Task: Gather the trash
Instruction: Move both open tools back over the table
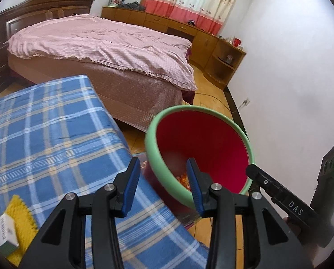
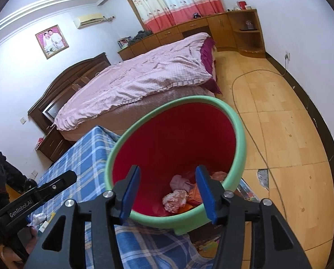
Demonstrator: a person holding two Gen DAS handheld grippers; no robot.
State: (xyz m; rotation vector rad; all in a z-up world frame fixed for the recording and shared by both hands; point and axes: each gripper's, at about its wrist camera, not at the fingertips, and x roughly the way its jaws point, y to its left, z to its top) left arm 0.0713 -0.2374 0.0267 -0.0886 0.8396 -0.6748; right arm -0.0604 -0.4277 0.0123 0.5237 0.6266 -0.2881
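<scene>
A: Where's the trash bin?

B: The bin [image 2: 178, 148], red inside with a pale green rim, fills the middle of the right wrist view. In the left wrist view it sits lower right of centre [image 1: 202, 134]. It stands on the floor just beside the blue plaid cloth [image 1: 43, 134].

A: Anything in it?

B: Yes. At the bottom of the bin, low in the right wrist view, lie crumpled pinkish-white tissues [image 2: 174, 199] and an orange packet [image 2: 195, 196]. The left view shows only a glimpse of orange between the blue pads.

A: And the grippers?

B: The right gripper [image 2: 169, 190] hangs over the bin's near rim, jaws apart, nothing between the pads. The left gripper [image 1: 163, 185] is at the cloth's edge beside the bin, jaws also apart and empty. Each shows in the other's view: the right one at the lower right [image 1: 285, 199], the left one at the lower left [image 2: 37, 195].

A: What else is on the cloth?

B: At the lower left of the left wrist view, a yellow fuzzy item [image 1: 21, 210] with a small white and green box [image 1: 4, 233] on it.

A: Further out?

B: A bed with a pink quilt [image 1: 95, 42] across the upper left, wooden cabinets [image 1: 200, 33] behind it, a floral curtain [image 1: 189, 0] at the top, and a tan wood floor [image 2: 279, 123] with a cable trailing across it on the right.
</scene>
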